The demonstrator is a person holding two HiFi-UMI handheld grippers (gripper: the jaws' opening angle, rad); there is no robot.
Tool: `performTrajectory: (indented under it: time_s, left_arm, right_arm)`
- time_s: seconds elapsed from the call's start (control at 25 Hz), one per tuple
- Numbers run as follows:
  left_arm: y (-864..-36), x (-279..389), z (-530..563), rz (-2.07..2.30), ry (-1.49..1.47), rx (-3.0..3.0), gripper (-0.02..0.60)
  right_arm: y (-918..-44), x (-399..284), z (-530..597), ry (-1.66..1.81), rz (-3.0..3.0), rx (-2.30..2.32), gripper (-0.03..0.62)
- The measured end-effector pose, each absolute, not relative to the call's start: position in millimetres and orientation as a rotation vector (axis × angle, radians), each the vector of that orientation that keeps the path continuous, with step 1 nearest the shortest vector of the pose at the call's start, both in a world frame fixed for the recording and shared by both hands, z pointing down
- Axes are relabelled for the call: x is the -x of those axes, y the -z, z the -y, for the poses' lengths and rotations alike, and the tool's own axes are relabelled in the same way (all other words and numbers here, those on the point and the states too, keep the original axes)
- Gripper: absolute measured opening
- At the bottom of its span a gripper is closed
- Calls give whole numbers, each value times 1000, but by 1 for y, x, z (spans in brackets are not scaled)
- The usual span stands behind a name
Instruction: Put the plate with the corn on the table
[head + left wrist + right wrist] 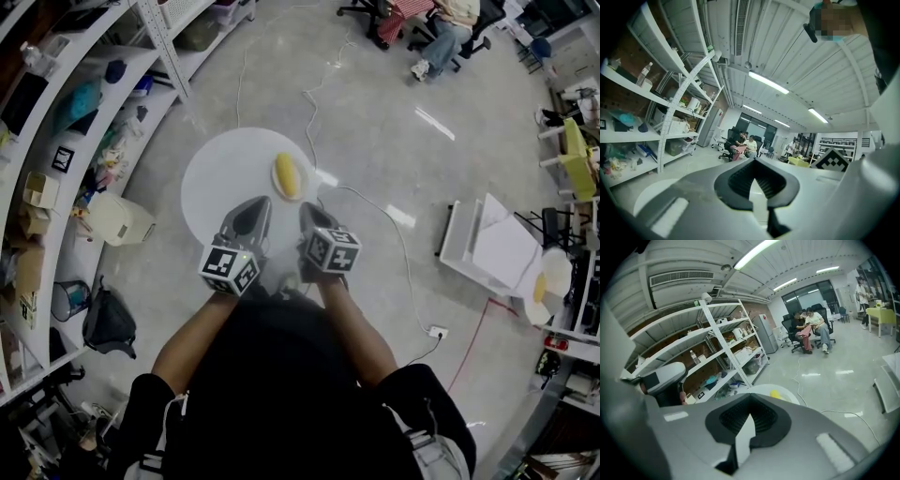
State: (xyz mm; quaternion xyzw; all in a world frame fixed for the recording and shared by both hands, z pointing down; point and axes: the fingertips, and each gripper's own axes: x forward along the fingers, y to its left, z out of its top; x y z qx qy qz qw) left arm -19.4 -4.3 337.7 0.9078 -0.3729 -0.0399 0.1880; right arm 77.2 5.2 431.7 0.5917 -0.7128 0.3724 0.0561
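Closest to me are my left arm (192,337) and my right arm (354,333), stretched out side by side. Each one holds a claw. My left claw (247,217) and my right claw (317,217) both bite the near edge of the white plate (220,178) — jaws pressed tight, with only the thin rim between the black pads. I use two claws because the plate is wide and flat, and I think one bite at the edge would let it tip. With two bites close together, it looks nearly flat.

The corn (288,175) lies loose on the right part of the plate, just past my right claw. It is round, so I think it could roll if the plate leans. That is why I hold the plate level.

Under the plate there is only the grey floor (375,103), far down. The shelves (66,141) stand off to my left. No table is under the plate, so the job is not done — I judge I must carry it over and lower it gently before I let go.
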Motion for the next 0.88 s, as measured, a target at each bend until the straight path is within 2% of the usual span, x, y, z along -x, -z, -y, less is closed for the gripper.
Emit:
performTrajectory:
  time_s: [0.48, 0.88]
  left_arm:
    - [-315, 4, -6, 1057, 142, -2603, 3]
    - [-308, -7, -12, 1031, 131, -2652, 3]
  right_arm:
    - [-364, -86, -14, -990, 2306, -1854, 9]
    - [-345, -95, -18, -851, 2387, -1836, 9]
